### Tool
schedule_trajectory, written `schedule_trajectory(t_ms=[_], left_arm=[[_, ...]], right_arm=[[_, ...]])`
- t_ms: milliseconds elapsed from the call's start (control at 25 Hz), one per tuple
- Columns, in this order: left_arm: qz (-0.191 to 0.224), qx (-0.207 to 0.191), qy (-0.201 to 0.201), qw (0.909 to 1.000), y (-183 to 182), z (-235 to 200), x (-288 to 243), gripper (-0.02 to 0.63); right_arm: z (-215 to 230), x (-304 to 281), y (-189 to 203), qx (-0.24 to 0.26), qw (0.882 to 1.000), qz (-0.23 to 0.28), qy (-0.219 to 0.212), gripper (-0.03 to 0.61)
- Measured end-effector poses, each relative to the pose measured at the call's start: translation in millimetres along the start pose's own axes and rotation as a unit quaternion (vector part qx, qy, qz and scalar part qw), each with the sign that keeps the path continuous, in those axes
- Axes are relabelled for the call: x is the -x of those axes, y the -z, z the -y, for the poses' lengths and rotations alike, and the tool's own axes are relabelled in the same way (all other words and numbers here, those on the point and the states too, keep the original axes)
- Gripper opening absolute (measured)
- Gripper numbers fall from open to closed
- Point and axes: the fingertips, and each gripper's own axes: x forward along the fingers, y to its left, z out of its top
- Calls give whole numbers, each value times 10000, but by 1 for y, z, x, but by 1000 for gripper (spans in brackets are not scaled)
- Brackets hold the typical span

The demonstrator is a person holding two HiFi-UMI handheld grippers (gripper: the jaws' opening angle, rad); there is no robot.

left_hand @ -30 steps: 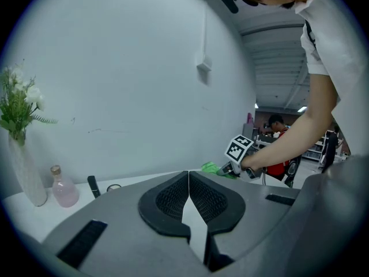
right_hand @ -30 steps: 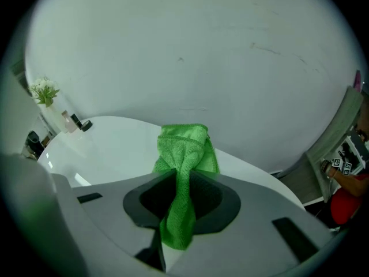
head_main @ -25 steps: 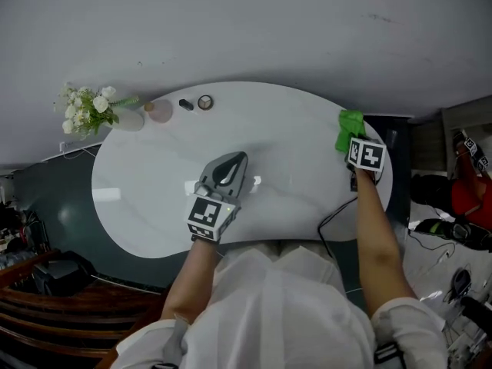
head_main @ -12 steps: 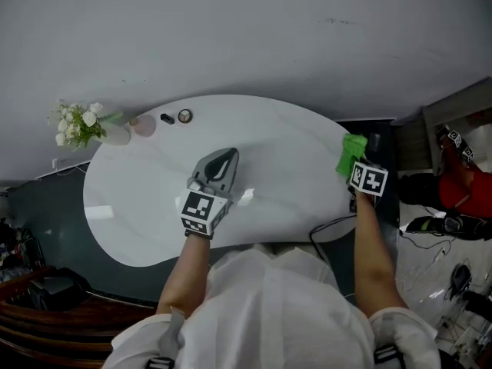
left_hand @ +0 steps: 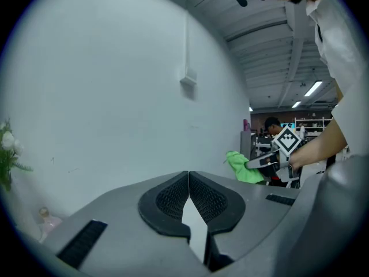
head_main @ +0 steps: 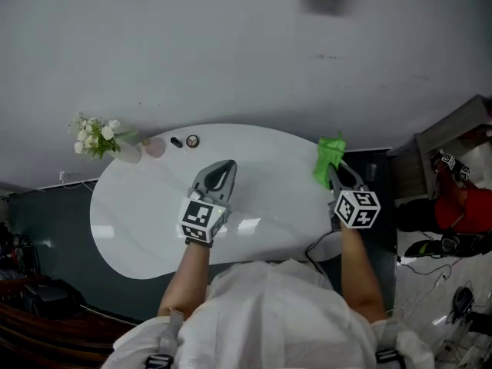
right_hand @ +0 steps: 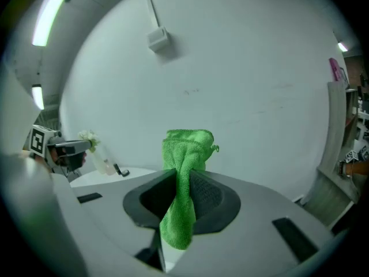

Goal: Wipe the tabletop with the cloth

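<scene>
The green cloth (head_main: 329,158) is pinched in my right gripper (head_main: 336,174), which is held above the right end of the white oval tabletop (head_main: 146,206). In the right gripper view the cloth (right_hand: 183,178) is clamped between the jaws, one end bunched above them and one end hanging below. My left gripper (head_main: 221,171) hovers over the middle of the table, jaws shut and empty. In the left gripper view its pads (left_hand: 173,198) meet, with the cloth (left_hand: 244,167) and the other gripper off to the right.
A vase of white flowers (head_main: 100,137) stands at the table's far left, with a pink dish (head_main: 156,147), a small dark item (head_main: 177,142) and a round ring-shaped item (head_main: 192,141) beside it. A black cable (head_main: 319,241) runs by the right edge. The wall is close behind.
My right gripper with the cloth has lifted and shifted left, toward the table's right end. The head view has tilted, showing more wall. The left gripper stays over the table's middle.
</scene>
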Motion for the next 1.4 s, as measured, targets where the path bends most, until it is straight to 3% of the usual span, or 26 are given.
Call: schedule_trajectory(t_ms=[240,480,840,1400], left_arm=[[298,-148,-211,9992,-31,-14,14,17],[630,-240,-413,9969,-60,-29,30,17],[846,-234,-669,9939,-70,-42,58,17],[924,-164,-749,9928,-67,-48,65,17]], right_arm=[[-71,32,-81,666,9856,1362,-749,66],[-104,67,-129,1525,9618,2165,-690,66],[-108,89,-143,1656,9571,2339,-429,66],[-113,88,-144,1723,9572,2289,-414,66]])
